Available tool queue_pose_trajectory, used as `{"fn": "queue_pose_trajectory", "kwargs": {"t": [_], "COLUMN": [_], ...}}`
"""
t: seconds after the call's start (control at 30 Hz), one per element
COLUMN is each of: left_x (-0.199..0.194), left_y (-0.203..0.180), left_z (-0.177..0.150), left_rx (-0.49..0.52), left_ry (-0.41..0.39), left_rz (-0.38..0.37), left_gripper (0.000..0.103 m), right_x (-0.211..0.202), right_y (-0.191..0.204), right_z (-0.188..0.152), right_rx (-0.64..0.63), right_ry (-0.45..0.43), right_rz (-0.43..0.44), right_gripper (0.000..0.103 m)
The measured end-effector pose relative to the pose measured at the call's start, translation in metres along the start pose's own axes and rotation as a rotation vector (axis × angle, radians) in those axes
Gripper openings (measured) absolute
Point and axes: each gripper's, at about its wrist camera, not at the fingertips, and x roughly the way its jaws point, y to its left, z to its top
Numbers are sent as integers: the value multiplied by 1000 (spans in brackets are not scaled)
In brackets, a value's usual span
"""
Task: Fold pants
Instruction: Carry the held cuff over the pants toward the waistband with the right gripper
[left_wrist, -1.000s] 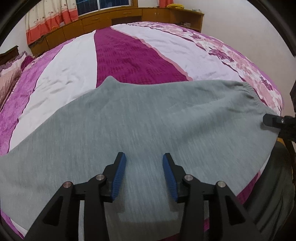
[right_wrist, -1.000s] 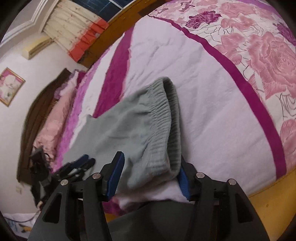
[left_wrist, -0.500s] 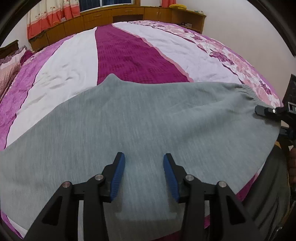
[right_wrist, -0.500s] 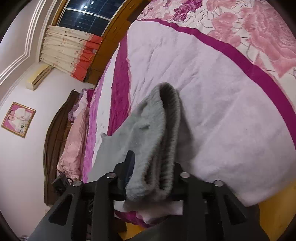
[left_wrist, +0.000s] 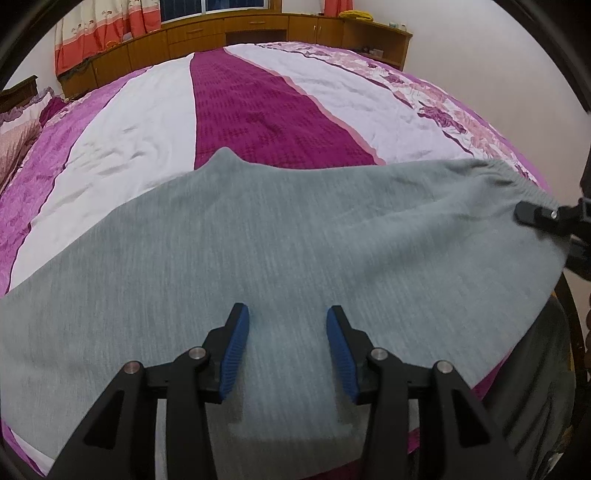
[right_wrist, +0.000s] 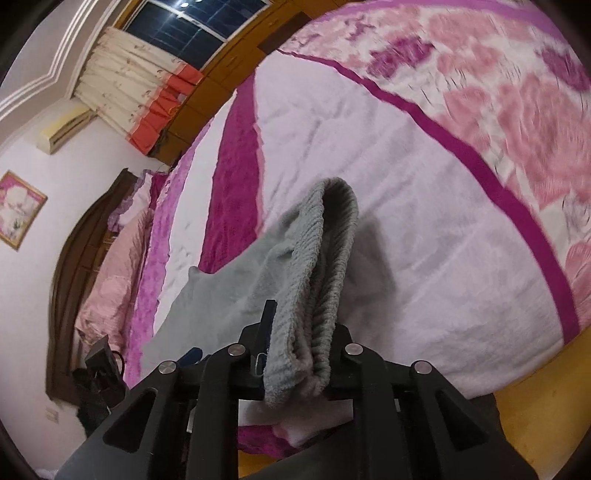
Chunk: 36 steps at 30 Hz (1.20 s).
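Note:
Grey knit pants (left_wrist: 280, 236) lie spread across the near side of the bed, waistband to the right. My left gripper (left_wrist: 287, 332) is open, its blue pads just above the cloth near the front edge, holding nothing. My right gripper (right_wrist: 301, 332) is shut on the ribbed waistband (right_wrist: 328, 258) of the pants (right_wrist: 221, 295) and holds it lifted off the bed. The right gripper also shows at the right edge of the left wrist view (left_wrist: 535, 214), at the waistband corner.
The bed (left_wrist: 258, 110) has a pink, white and magenta striped cover with a floral border (right_wrist: 517, 110). Pillows (right_wrist: 110, 280) and a dark headboard lie at the left. Wooden cabinets (left_wrist: 258, 26) and curtains stand beyond the bed. The bed's near edge drops to a yellow floor (right_wrist: 546, 413).
My right gripper closed on the waistband and lifted it, bunching the band upright. The left gripper stayed open over the cloth and barely moved.

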Motion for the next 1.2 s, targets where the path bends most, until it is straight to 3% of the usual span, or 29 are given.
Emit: {"fn": "queue_pose_trajectory", "kwargs": {"t": [0.33, 0.67, 0.8, 0.97, 1.2], "left_x": [-8, -45, -64, -84, -105], "left_y": [15, 64, 98, 139, 193], "left_z": [3, 18, 19, 12, 1], "left_rx": [-59, -129, -190, -208, -283], "left_ry": [6, -40, -65, -107, -137], "left_rz": [16, -6, -21, 45, 73], "left_gripper": [46, 47, 53, 56, 56], "right_x": [-27, -34, -31, -22, 9], "right_y": [81, 178, 216, 258, 309], "right_z": [3, -6, -12, -26, -52], "right_rx": [-181, -423, -498, -572, -672], "right_ry": [-83, -174, -221, -253, -228], "right_rz": [-75, -276, -296, -282, -232], "right_gripper": [11, 11, 11, 11, 11]}}
